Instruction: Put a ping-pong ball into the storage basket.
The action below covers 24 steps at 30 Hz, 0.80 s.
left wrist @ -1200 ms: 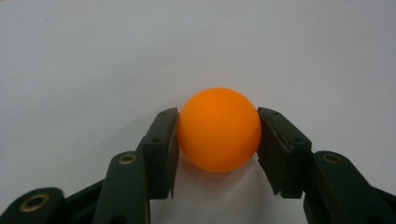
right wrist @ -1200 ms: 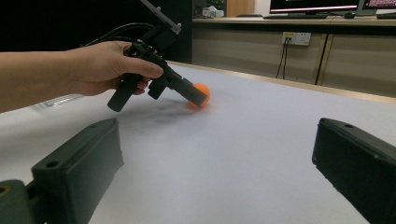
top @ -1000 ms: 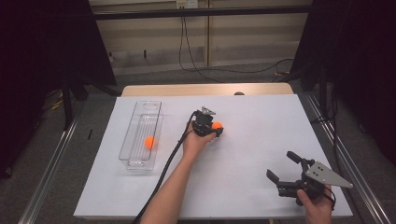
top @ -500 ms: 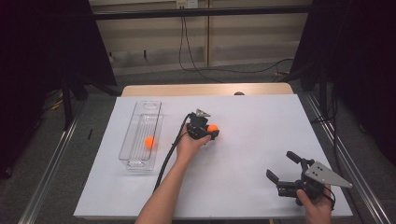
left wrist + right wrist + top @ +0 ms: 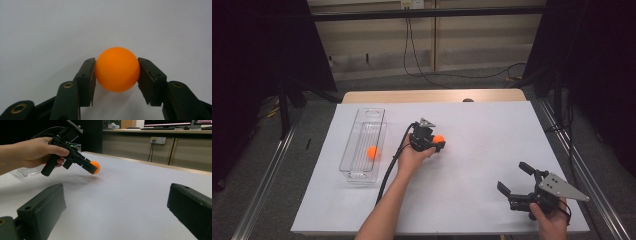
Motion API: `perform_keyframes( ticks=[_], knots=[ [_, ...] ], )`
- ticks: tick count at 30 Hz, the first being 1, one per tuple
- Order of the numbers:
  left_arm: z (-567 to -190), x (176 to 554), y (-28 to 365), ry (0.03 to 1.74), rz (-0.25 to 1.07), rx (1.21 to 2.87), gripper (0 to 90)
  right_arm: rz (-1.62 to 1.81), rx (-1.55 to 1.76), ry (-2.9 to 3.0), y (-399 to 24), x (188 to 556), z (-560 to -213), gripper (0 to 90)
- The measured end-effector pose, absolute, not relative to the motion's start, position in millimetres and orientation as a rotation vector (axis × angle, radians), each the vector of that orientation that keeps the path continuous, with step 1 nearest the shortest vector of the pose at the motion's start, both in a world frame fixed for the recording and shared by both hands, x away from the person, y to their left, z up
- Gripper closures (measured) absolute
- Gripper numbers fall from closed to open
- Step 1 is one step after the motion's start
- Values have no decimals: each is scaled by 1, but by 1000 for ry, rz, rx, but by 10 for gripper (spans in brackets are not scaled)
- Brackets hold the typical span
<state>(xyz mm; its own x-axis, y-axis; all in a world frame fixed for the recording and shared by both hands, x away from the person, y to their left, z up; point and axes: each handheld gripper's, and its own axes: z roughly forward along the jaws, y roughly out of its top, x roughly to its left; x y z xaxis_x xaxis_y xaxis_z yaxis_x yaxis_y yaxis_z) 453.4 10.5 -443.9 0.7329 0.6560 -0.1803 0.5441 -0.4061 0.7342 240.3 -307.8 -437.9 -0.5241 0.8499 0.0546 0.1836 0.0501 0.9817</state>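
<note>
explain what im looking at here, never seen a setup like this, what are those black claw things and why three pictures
A person sits at a white table with a hand-held two-jaw gripper in each hand. One picture looks down from above; the other two come from cameras riding on each gripper, looking along its jaws. The left gripper is shut on an orange ball, lifted just off the table. The right gripper rests near the front edge, jaws open, holding nothing. A clear tray at the left holds a second orange ball.
</note>
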Motion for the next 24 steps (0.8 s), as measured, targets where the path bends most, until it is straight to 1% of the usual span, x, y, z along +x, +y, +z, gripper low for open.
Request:
perform_keyframes(
  ticks=[24],
  knots=[
    [-433,439,29,877,176,2117,508,1511,1038,1767,-308,240,-438,11]
  ],
)
